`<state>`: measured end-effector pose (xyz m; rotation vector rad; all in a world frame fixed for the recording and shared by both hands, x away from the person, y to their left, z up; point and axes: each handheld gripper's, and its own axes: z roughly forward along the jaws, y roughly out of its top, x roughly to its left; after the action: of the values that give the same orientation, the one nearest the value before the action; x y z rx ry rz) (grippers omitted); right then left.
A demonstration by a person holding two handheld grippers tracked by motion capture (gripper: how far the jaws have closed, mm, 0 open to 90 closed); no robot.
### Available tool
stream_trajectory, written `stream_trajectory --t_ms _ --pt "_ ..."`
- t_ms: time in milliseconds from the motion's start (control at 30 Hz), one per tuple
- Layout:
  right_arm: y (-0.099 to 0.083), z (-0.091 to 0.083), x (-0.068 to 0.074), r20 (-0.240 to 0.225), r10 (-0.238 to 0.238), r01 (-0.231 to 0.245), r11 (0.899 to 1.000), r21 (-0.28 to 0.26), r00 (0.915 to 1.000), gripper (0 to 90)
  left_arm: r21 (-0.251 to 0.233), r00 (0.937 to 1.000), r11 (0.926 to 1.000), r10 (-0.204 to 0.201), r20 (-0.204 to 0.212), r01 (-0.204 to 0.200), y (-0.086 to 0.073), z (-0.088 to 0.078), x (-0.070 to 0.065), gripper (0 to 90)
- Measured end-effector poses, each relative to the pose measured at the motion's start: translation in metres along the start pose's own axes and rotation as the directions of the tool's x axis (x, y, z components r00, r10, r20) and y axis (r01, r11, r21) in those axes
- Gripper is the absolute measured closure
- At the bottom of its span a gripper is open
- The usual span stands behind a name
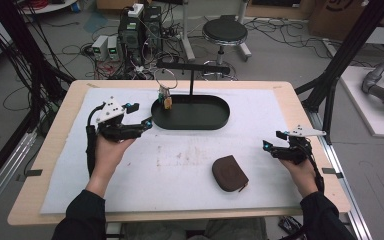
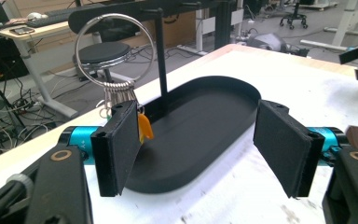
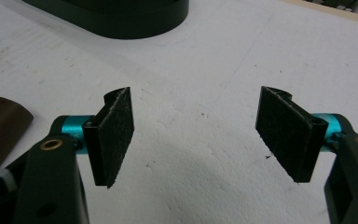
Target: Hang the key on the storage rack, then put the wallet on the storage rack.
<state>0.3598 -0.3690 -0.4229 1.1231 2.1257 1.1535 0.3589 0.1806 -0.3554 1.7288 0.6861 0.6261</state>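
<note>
Overhead, the left claw (image 1: pixel 139 116) is gaping empty just left of the key ring (image 1: pixel 165 80), which is hanging upright from the stand's bar (image 1: pixel 192 65), keys (image 1: pixel 165 97) pointing down over the long tray (image 1: pixel 190 122). Left gripper view: the ring (image 2: pixel 114 51) is sitting beyond the left pad. Right gripper view: the right claw (image 3: pixel 205 135) is standing wide, bare worktop (image 3: pixel 205 70) ahead, brown pouch (image 3: pixel 0 126) at left.
</note>
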Motion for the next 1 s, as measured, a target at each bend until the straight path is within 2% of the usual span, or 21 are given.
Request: stream_trajectory --t_ms 300,500,833,1000 --pt "0.003 0.003 0.002 -0.003 -0.007 0.007 1.0 -0.004 1.0 28.4 0.018 0.9999 0.9997 -0.016 0.004 0.016 -0.029 -0.014 -0.014 30.7" --pt "0.003 0.003 0.001 0.001 0.003 -0.003 1.0 -0.001 1.0 28.4 0.011 0.9996 0.9996 -0.027 0.008 0.027 -0.045 -0.017 -0.012 29.9" --pt "0.003 0.001 0.002 0.001 0.003 -0.003 1.0 -0.009 1.0 28.4 0.007 0.9994 0.9998 -0.02 -0.029 0.02 -0.046 -0.019 -0.005 27.4" --pt "0.003 -0.004 0.003 -0.004 0.002 -0.002 1.0 -0.017 1.0 28.4 0.0 0.9992 0.9998 -0.021 -0.033 0.021 -0.046 -0.017 -0.006 27.4"
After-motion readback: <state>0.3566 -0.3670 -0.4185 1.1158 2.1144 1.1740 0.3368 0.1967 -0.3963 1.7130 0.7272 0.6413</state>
